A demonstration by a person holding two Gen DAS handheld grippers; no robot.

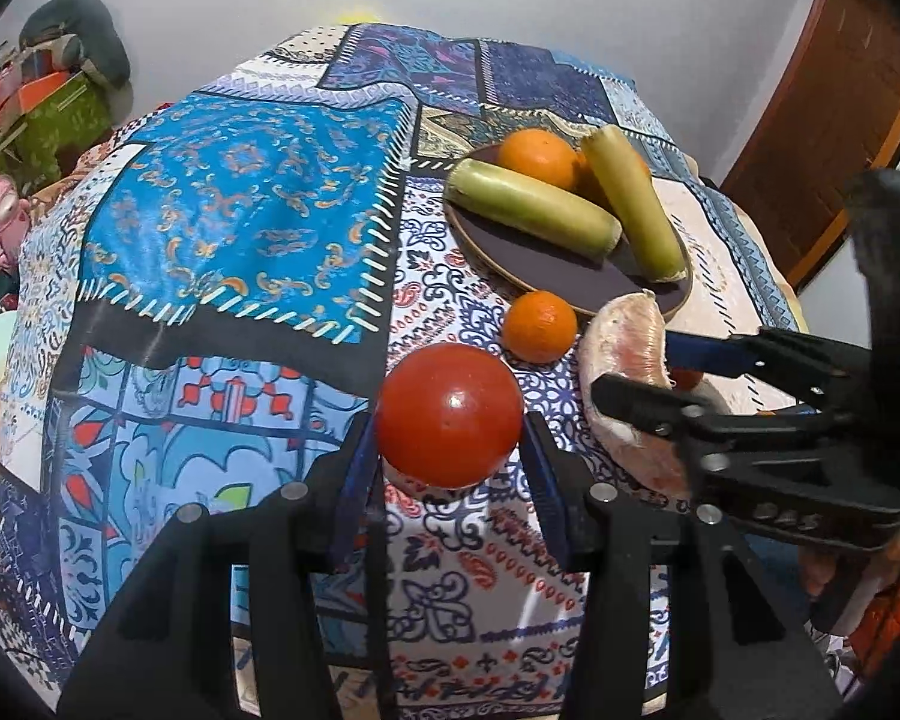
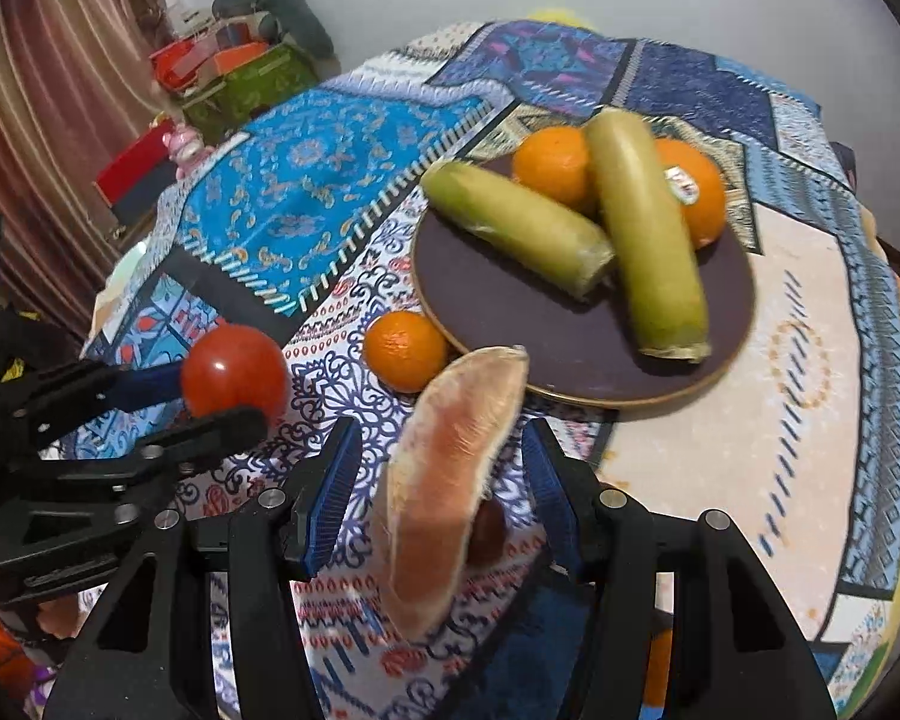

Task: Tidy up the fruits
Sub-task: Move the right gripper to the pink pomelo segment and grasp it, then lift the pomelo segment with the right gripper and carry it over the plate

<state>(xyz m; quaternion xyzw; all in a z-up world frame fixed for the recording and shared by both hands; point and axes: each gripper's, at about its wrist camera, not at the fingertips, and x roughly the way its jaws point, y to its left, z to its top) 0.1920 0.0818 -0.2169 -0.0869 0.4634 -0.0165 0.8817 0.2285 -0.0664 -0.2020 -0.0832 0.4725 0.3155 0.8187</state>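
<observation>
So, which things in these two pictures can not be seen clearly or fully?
- Second orange on the plate: in the left wrist view, almost fully hidden behind a green stalk.
- Small dark fruit: right wrist view, half covered by the pomelo slice; its kind is unclear.
- Sticker on that orange: too small to read.
- Right tool: whether its pads touch the slice is unclear.

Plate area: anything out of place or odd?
One small orange sits on the cloth against the plate rim, not on it, while two bigger oranges are on the plate. The two green stalks lie crossed, one tip overhanging the rim. The pomelo segment is peeled, its flesh bare. Nothing spilled.
</observation>
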